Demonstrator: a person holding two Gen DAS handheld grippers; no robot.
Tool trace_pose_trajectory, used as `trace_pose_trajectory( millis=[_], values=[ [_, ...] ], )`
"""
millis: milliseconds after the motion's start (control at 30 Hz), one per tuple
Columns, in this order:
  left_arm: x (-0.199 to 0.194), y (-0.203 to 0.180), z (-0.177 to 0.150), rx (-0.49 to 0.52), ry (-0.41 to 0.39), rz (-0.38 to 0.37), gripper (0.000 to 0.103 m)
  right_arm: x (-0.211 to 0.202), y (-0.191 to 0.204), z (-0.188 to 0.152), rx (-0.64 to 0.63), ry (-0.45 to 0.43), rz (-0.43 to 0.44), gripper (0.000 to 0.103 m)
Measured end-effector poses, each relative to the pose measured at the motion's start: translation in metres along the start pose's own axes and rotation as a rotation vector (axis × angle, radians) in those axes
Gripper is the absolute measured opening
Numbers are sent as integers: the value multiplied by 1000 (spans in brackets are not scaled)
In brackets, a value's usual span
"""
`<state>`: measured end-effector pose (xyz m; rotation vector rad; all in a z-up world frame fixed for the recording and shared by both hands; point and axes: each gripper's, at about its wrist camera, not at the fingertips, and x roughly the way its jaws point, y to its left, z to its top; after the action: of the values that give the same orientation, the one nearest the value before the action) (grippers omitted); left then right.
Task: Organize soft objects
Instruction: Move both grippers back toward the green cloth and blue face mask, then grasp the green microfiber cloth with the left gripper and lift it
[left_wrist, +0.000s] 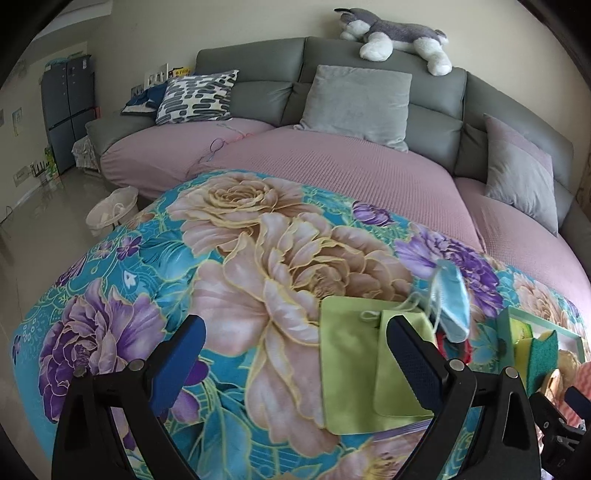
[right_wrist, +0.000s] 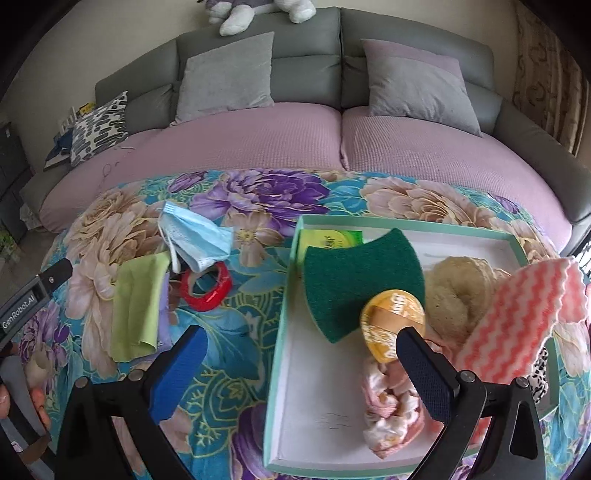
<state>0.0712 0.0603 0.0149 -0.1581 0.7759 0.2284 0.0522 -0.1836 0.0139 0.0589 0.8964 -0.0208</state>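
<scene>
Both hand-held grippers stood wide open and empty over the floral blanket: the left hand-held gripper beside the green cloth, the right hand-held gripper above the near edge of the mint tray. Inside the tray lay a green scouring pad, a yellow disc, a beige puff, a pink scrunchie and a pink wavy cloth. Just left of the tray, a blue face mask rested partly on a red ring.
</scene>
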Motion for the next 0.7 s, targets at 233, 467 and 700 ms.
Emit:
trace_pose_trajectory(
  millis=[233,467,700],
  values=[
    [20,36,-1,-40,30,66,99,18,39,0,-62,31,51,103],
    [40,40,-3,-83,100,-28,99,31,59,4,-72,27,68,103],
    [52,12,-4,-41,85,-54,98,40,51,17,-46,12,36,103]
  ],
)
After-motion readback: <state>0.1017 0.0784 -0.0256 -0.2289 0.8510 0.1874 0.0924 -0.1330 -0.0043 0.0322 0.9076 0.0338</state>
